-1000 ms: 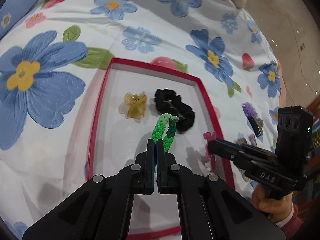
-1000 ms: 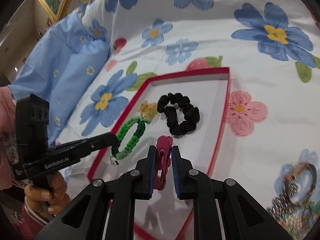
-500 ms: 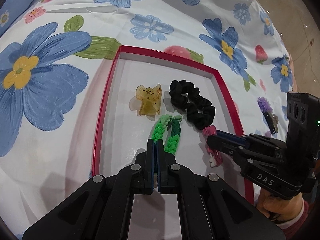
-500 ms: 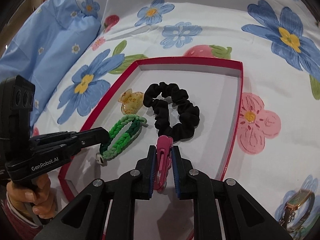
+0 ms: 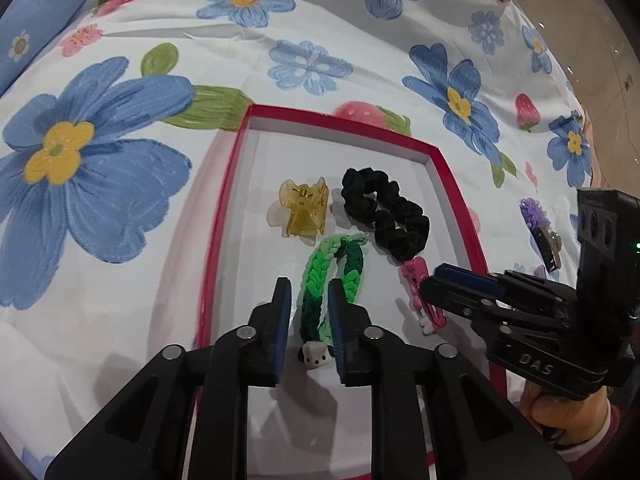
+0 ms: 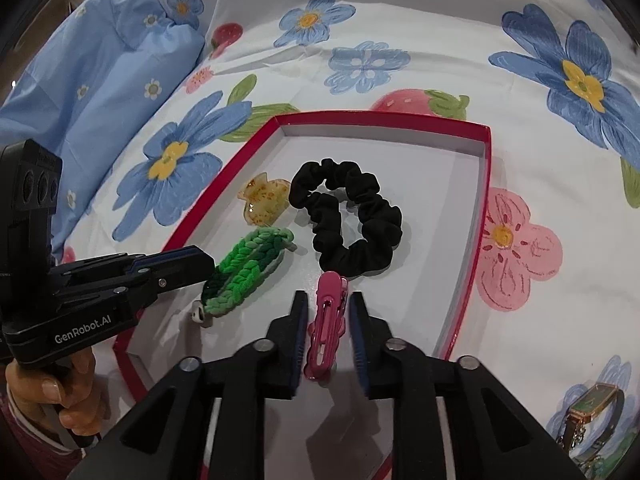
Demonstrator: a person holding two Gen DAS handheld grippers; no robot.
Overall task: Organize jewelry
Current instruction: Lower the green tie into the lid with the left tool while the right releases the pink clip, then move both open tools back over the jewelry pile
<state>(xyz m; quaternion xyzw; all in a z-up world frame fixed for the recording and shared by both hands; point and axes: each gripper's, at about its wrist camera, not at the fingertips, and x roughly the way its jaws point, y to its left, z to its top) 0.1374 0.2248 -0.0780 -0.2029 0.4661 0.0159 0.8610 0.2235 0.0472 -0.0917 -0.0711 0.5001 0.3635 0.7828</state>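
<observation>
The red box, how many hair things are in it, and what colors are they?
Black scrunchie: 1
Green braided hair tie: 1
Amber claw clip: 1
Pink snap clip: 1
Total in the red box: 4

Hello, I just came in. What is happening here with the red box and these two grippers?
A person is sorting hair accessories into a red-rimmed tray on a flowered bedsheet. The left gripper is open around a green braided band, and the right gripper is open around a pink hair clip; both items lie on the tray floor. A yellow claw clip and a black scrunchie lie there too.
</observation>
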